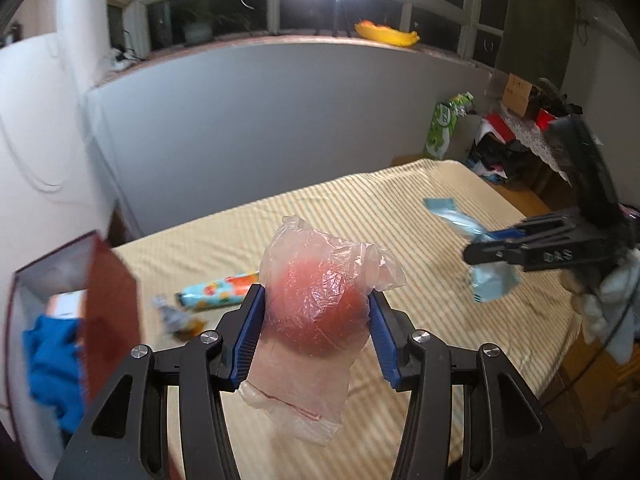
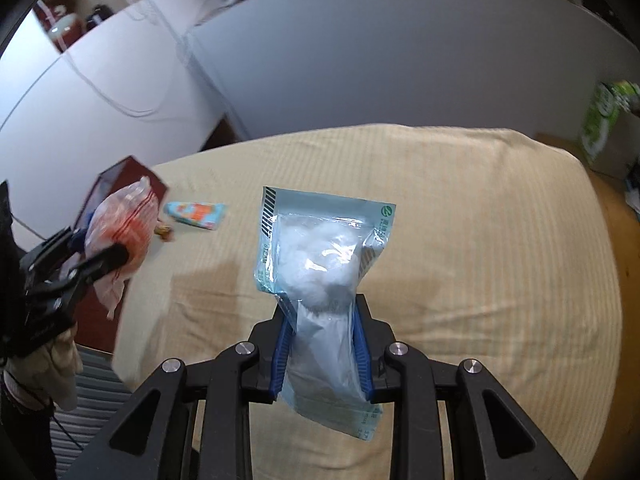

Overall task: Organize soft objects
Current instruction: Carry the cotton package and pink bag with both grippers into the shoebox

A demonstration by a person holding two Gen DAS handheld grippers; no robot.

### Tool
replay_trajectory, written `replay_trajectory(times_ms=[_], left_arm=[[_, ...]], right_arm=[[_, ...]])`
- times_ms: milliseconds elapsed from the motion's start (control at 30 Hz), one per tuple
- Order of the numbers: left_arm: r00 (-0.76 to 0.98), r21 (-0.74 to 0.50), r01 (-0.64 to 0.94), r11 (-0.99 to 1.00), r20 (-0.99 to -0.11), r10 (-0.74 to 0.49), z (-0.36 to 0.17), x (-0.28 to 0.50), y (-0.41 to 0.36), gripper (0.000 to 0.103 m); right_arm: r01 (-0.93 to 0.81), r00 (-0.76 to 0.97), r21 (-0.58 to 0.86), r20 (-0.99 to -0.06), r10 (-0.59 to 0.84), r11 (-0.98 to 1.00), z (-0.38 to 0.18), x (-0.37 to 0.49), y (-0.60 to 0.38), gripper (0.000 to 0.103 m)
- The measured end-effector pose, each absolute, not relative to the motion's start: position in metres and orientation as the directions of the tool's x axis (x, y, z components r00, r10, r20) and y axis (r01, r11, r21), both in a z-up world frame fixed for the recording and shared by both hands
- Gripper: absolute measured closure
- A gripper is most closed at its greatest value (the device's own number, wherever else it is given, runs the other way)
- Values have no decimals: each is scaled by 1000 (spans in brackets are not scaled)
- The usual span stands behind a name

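Both grippers tilt downward — left gripper [image 1: 316, 312] jaws clamped wide, right gripper [image 2: 322, 316] jaws narrow (gloved hands).

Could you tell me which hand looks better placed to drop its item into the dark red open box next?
Left, probably. The left gripper, shut on the clear plastic bag with a red ball, is right beside the dark red open box. The right gripper, holding the pale blue cotton pouch, is farther across the striped bed.

Each fisheye camera looks forward and downward along its own jaws, close above the cream striped bed [image 1: 400, 216]. Both views share that bed, the grey far wall [image 2: 400, 60] and the opposite gripper.
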State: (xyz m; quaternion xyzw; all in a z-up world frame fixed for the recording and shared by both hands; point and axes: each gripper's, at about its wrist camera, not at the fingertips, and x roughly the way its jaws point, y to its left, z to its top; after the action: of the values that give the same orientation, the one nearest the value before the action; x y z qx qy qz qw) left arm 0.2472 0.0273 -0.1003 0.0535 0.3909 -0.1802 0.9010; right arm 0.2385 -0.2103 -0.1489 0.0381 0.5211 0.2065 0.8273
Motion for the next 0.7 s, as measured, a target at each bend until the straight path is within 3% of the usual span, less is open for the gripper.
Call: replay_trajectory(times_ms=[267, 700], left_arm=[[705, -34, 238, 971, -682, -196, -70, 206, 96, 54], [726, -8, -15, 1000, -687, 5, -82, 152, 204, 54]], right_arm=[[-426, 350, 306, -812, 467, 851, -120, 236, -141, 77], [-619, 303, 266, -787, 537, 739, -81, 223, -20, 77]])
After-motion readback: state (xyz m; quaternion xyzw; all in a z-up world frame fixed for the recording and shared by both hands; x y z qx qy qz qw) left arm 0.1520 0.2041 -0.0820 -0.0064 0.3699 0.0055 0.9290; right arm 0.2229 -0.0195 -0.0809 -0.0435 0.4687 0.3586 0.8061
